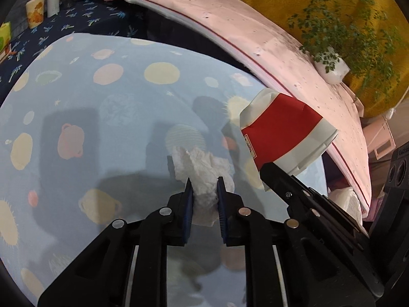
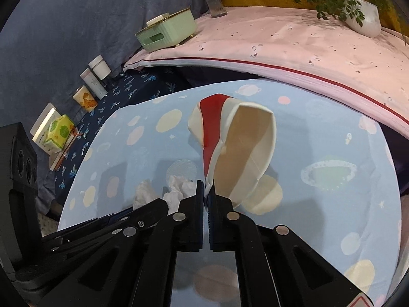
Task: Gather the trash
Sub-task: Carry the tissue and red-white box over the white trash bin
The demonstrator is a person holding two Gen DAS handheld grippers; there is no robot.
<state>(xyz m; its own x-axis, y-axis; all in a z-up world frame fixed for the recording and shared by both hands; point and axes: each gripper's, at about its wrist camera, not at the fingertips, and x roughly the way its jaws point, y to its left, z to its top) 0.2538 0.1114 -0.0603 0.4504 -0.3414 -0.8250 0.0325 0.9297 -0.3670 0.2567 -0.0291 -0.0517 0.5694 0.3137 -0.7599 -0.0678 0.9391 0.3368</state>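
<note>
Small print on paper cup seems illegible.

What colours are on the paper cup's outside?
Red with white bands, clearest in the left wrist view: paper cup.

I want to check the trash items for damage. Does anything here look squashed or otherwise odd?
Yes. The red and white paper cup is crushed: its rim is flattened where the right hand-held gripper pinches it. The white tissue in the left hand-held gripper is crumpled.
</note>
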